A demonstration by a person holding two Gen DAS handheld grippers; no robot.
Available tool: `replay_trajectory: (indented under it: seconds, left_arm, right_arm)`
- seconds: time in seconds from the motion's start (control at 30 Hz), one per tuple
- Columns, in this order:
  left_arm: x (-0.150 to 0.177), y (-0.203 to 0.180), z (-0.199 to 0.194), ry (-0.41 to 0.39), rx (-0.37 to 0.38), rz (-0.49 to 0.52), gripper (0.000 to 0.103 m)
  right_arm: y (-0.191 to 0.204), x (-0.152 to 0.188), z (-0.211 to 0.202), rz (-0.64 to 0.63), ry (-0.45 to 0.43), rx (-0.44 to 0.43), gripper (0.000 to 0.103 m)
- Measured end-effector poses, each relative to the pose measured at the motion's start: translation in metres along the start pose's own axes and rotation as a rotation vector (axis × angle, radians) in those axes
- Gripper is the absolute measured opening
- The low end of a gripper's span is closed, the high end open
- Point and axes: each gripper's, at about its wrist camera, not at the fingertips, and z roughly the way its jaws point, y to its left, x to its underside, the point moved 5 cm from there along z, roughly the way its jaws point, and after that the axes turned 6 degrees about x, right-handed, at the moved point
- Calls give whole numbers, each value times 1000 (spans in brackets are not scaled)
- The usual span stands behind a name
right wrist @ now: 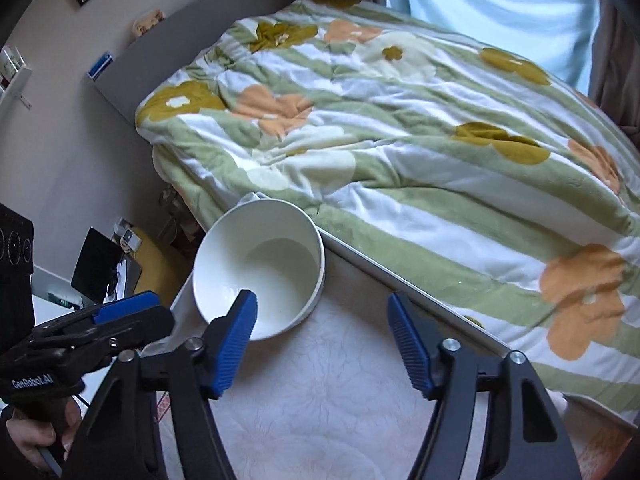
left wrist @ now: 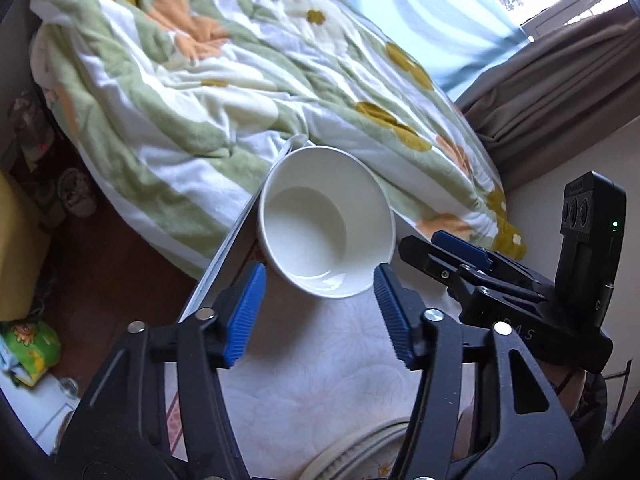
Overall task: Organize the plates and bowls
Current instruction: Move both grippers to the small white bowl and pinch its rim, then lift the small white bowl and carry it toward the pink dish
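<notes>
Behind the work surface we see a bed covered by a striped floral quilt, with pale blue curtains at the window beyond it. We work over a table laid with a white embossed cloth, which sits right against the bed edge. On this cloth stands a single white bowl, upright and empty, near the far corner of the table beside the quilt. We hold the left gripper just short of the bowl, its blue pads spread wide with nothing between them; the bowl's near rim lies between the pad tips in the left wrist view, though contact is not evident. We hold the right gripper to the right of the bowl, its fingers likewise spread wide and empty; its left pad overlaps the bowl's near rim in the right wrist view. At the lower edge of the left wrist view, a ribbed round rim is partly visible; we cannot identify it.
</notes>
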Motion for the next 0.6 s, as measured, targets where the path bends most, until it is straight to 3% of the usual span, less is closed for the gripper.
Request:
replay_trajectory:
  seconds: [0.13, 0.23, 0.33, 0.5, 0.6]
  left_arm:
    - [-5, 15, 24, 33, -8, -20, 45]
    - [-10, 22, 31, 23, -18, -26, 39]
    - [-13, 25, 36, 0, -55, 0, 32]
    - [-15, 36, 41, -10, -64, -14, 21]
    - [-14, 36, 42, -18, -75, 2, 21]
  right_arm:
    - [3, -2, 23, -5, 40, -25, 49]
    - [5, -1, 36, -7, 65, -51, 34]
    - [6, -1, 44, 2, 71, -66, 31]
    - [3, -2, 50, 21, 68, -68, 17]
    - [3, -3, 51, 35, 63, -74, 17]
